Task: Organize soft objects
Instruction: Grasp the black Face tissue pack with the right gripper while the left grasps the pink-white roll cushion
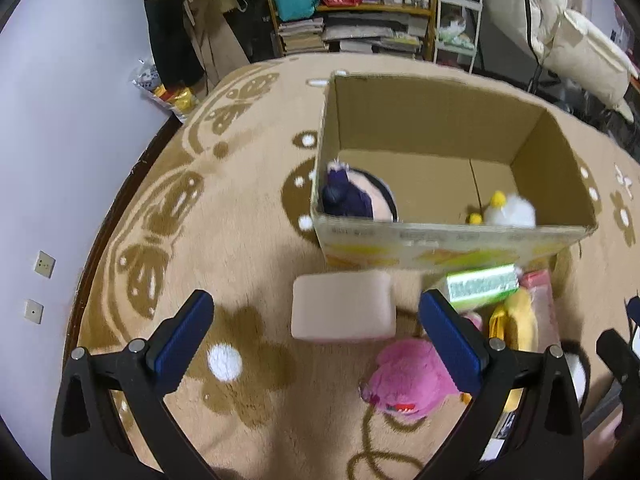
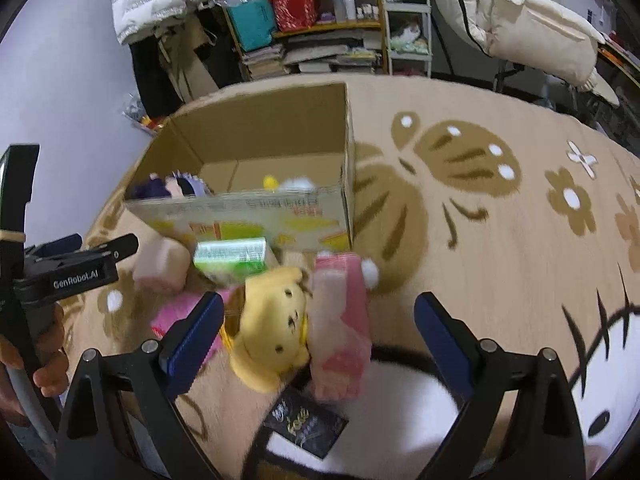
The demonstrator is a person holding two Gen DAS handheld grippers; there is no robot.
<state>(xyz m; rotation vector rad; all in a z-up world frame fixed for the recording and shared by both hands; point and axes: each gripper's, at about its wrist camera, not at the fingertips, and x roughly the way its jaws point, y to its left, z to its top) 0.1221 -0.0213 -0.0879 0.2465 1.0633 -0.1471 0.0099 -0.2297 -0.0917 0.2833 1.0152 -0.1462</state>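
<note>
An open cardboard box (image 1: 440, 240) (image 2: 248, 216) stands on the rug and holds a purple-haired doll (image 1: 352, 196) and a white and yellow plush (image 1: 508, 210). In front of it lie a pale pink cube cushion (image 1: 344, 306) (image 2: 160, 266), a green packet (image 1: 480, 286) (image 2: 232, 256), a magenta plush (image 1: 408, 380), a yellow dog plush (image 2: 272, 320) and a pink fuzzy block (image 2: 340, 320). My left gripper (image 1: 316, 336) is open and empty above the cushion. My right gripper (image 2: 318, 340) is open and empty around the yellow plush and pink block.
A beige patterned rug (image 2: 500, 240) covers the floor. A black card (image 2: 304, 424) lies near the right gripper. Shelves (image 1: 352, 8) with bags and books, hanging coats (image 2: 520, 20) and a white wall (image 1: 60, 140) stand behind.
</note>
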